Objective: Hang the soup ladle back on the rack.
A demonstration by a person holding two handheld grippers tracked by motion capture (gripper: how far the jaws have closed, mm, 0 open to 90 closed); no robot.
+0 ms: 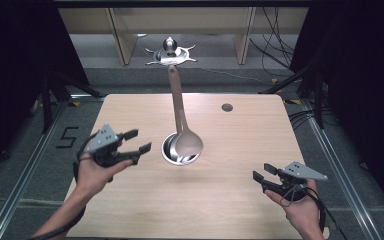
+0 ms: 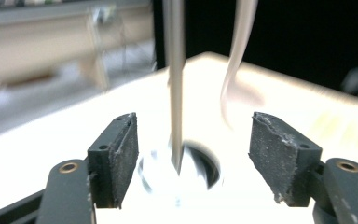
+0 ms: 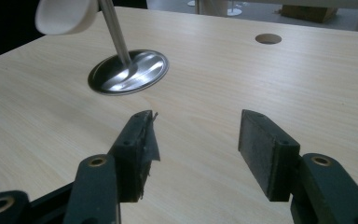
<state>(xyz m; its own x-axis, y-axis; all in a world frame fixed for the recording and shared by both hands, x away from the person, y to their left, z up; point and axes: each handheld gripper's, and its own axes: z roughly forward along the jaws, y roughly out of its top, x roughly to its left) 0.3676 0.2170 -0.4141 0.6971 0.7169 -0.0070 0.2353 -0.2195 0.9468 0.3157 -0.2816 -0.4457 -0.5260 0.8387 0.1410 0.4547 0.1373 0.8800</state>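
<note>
1. The step in hand looks like a reach for a utensil standing in the metal cup (image 1: 172, 151), which is sunk into the surface (image 1: 130, 210). The left hand-held gripper (image 1: 136, 141) is spread wide and aimed at the cup.
2. In the left gripper view two things rise from the cup: a straight metal handle (image 2: 174, 93) and a pale ladle (image 2: 240, 56). The handle stands between the two spread pads (image 2: 121, 158), a little nearer the left one; the ladle sits farther back and toward the right pad.
3. To do it well, I judge the left hand-held gripper should pick one stem only. Centre the pads on the metal handle above the cup rim, then close squarely so the ladle is not caught or knocked.
4. Lift straight up along the handle's own line, since dragging sideways could tip the other utensil against the cup.
5. In the high view, the ladle (image 1: 187, 142) leans over the cup with its long handle reaching away from the person; the left hand-held gripper hovers just beside the cup, on its left, not touching anything.
6. The right hand-held gripper (image 1: 264, 172) is also spread and empty, well apart from the cup, toward the person and to the cup's right. In the right gripper view the cup (image 3: 128, 72) lies ahead and to the left of its jaws.
</note>
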